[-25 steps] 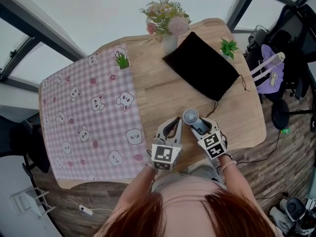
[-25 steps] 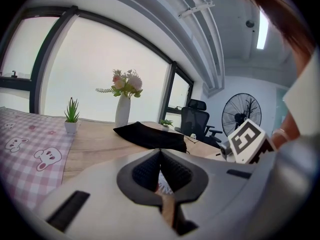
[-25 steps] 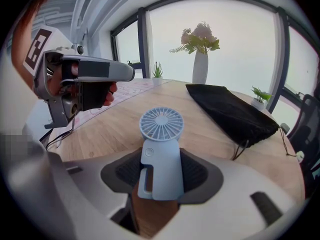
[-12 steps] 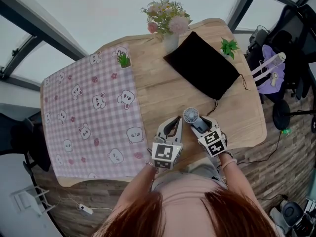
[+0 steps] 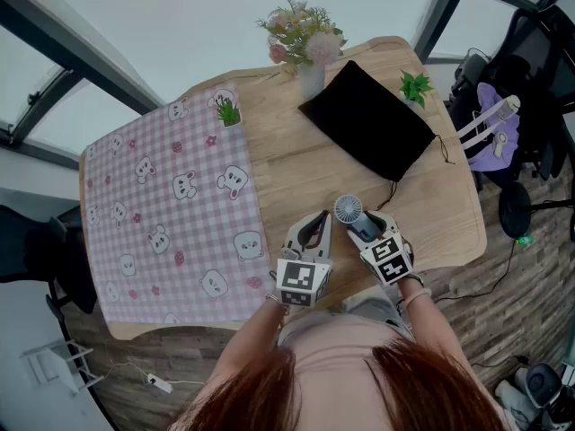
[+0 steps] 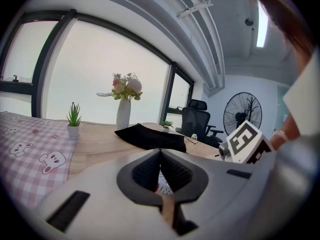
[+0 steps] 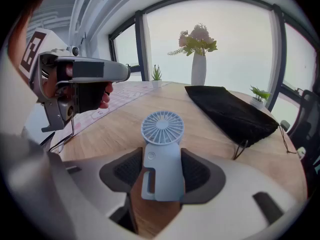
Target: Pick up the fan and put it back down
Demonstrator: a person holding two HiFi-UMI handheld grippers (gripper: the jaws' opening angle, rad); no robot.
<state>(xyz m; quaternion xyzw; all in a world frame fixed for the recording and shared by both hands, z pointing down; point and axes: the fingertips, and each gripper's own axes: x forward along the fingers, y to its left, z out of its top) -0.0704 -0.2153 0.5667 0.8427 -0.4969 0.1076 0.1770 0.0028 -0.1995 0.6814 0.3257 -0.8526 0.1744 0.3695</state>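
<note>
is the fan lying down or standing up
Lying down: the fan rests flat on the table, grille up, its handle inside the right gripper, whose jaws have just been opening.

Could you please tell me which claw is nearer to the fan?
Right. The right claw has the fan between its jaws, which have just been opening; the left claw, shut, sits beside the fan, to its left in the head view.

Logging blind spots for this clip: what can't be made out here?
Fan, right gripper view: grille hides whether the blades spin.
Black pouch, every view: fabric hides any contents.
Table, near edge, head view: covered by the person's head and shoulders.
</note>
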